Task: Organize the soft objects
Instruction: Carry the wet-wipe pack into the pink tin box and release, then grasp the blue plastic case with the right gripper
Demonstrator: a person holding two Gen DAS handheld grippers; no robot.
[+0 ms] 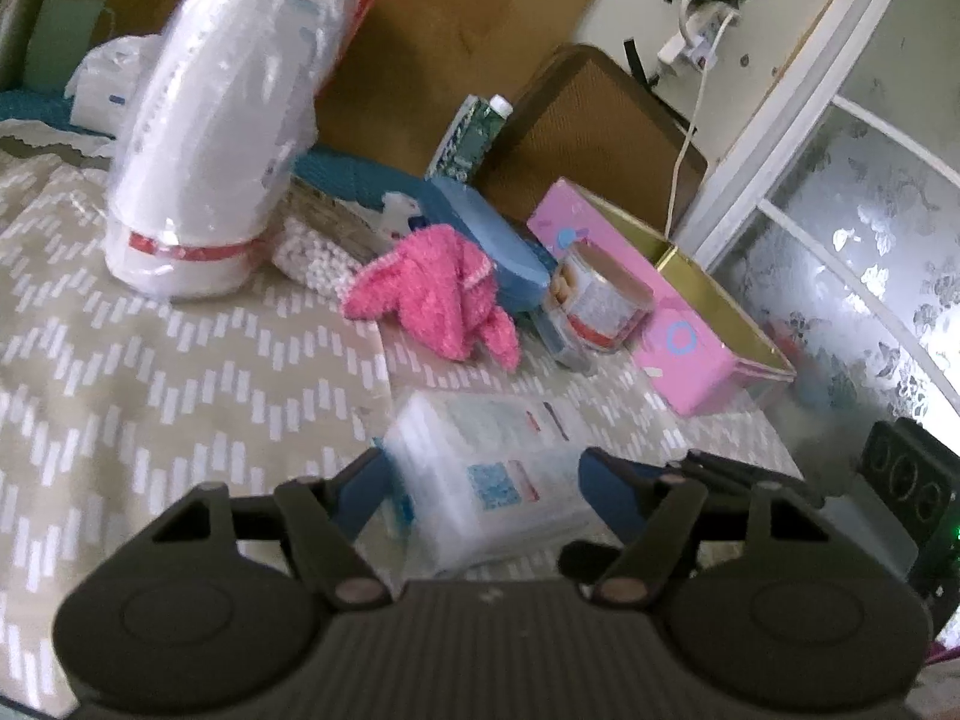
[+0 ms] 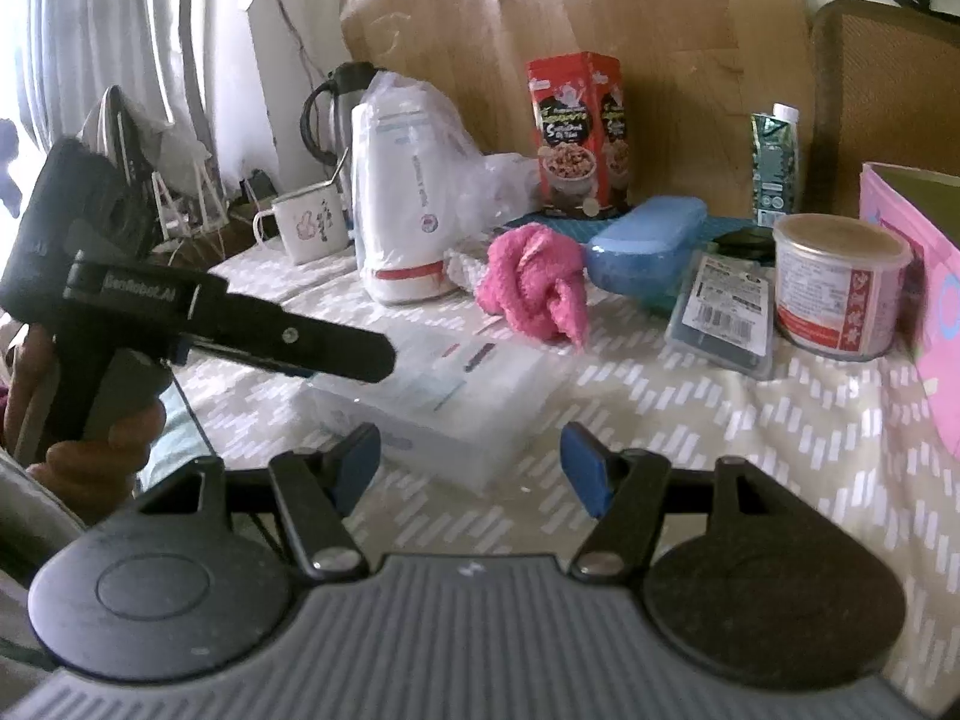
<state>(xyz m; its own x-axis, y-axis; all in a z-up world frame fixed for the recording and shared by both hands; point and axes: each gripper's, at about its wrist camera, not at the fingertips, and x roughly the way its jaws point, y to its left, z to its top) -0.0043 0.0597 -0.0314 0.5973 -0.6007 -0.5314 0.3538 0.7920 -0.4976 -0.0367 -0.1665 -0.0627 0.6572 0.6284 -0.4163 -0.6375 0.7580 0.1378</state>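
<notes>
A flat white tissue pack (image 1: 489,474) lies on the patterned tablecloth between the fingers of my left gripper (image 1: 486,492). The jaws stand open around it, with gaps at both sides. The pack also shows in the right wrist view (image 2: 438,396), with the left gripper (image 2: 336,354) reaching over it from the left. My right gripper (image 2: 474,462) is open and empty, just in front of the pack. A crumpled pink towel (image 1: 435,294) (image 2: 534,282) lies behind the pack. A tall white wrapped pack (image 1: 222,120) (image 2: 402,204) stands upright further back.
A pink open box (image 1: 672,312) (image 2: 924,294) stands at the right. Beside it are a round tin (image 1: 600,300) (image 2: 840,282), a blue case (image 1: 498,240) (image 2: 642,240), a dark flat packet (image 2: 726,312), a red cereal box (image 2: 576,132), a carton (image 2: 774,162) and a mug (image 2: 306,228).
</notes>
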